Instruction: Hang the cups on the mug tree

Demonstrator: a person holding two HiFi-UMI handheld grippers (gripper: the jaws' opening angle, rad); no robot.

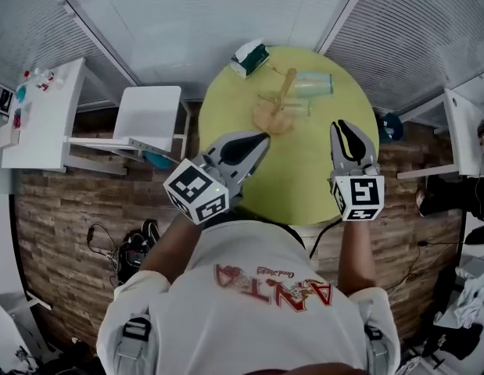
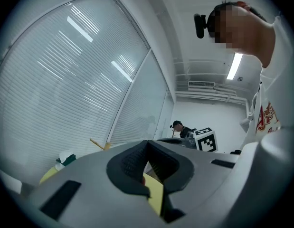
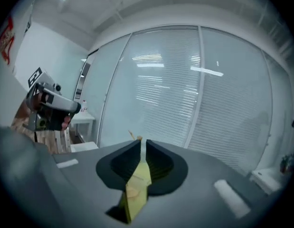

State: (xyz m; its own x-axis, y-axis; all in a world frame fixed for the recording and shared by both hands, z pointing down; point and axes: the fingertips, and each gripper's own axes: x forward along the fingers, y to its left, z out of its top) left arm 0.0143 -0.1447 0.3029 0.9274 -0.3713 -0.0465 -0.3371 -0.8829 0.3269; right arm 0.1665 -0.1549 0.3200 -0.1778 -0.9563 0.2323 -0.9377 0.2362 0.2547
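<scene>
- An office-style test room, not a home.
- Glass partition walls (image 1: 187, 22) with horizontal blinds close in the far side.
- A round yellow bench (image 1: 304, 170) stands in the middle on a wood-plank floor (image 1: 62, 233).
- A plain white desk (image 1: 42, 116) and a white chair (image 1: 148, 112) stand at the left, and another white table (image 1: 464, 123) at the right.
- Loose cables (image 1: 120, 248) lie on the floor, near left.
- A strip light (image 2: 233, 66) and a ceiling air unit (image 2: 201, 85) hang overhead.
- Another person (image 2: 180, 127) is at the far end.
- The right gripper (image 1: 343, 127), with its square-marker cube, suggests a recording setup.
</scene>
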